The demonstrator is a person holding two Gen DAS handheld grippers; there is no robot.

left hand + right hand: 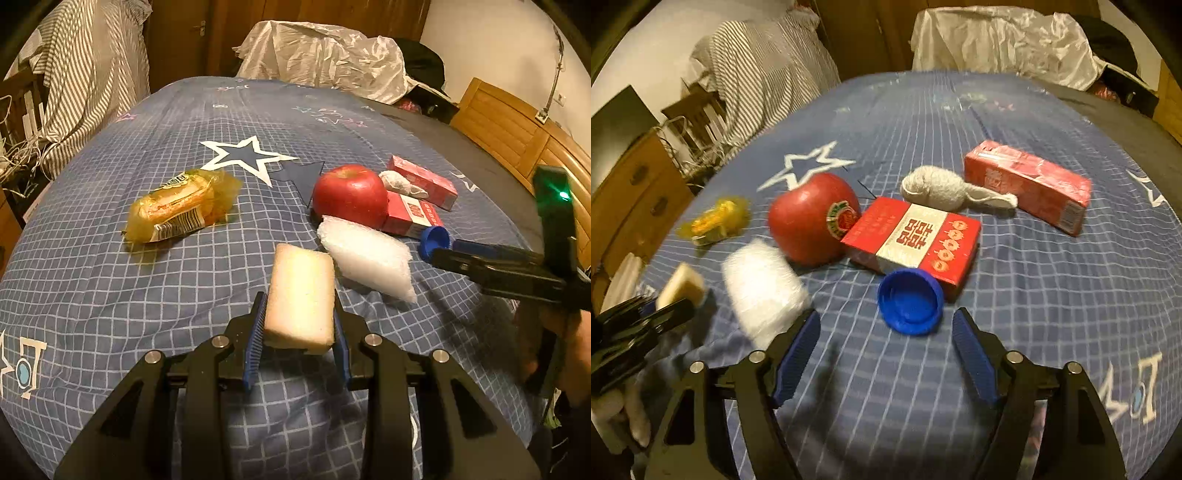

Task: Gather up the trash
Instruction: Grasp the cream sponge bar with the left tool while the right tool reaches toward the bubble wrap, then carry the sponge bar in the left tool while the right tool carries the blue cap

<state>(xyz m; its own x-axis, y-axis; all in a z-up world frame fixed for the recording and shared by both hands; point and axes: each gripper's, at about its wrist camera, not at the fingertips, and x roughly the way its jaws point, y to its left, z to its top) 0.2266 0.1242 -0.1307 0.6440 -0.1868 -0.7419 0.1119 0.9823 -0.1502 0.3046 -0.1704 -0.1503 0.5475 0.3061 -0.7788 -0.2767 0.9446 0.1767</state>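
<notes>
My left gripper [299, 306] is shut on a pale foam block [301, 295] and holds it just above the blue checked bed cover [147, 280]. My right gripper [886, 325] is open, with a blue bottle cap [910, 301] just ahead of its fingertips. Around lie a white foam wrap piece [365, 254], a red apple [351, 195], a red cigarette pack [916, 240], a red carton [1027, 184], a crumpled white wad [942, 190] and a yellow snack wrapper [181, 205]. The right gripper [439, 251] also shows in the left wrist view, by the cap [436, 242].
A crumpled white plastic sheet [325, 55] lies at the bed's far end. A striped cloth [85, 74] hangs over a chair on the left, with cables below. A wooden headboard [517, 125] runs along the right. A wooden dresser [631, 192] stands left.
</notes>
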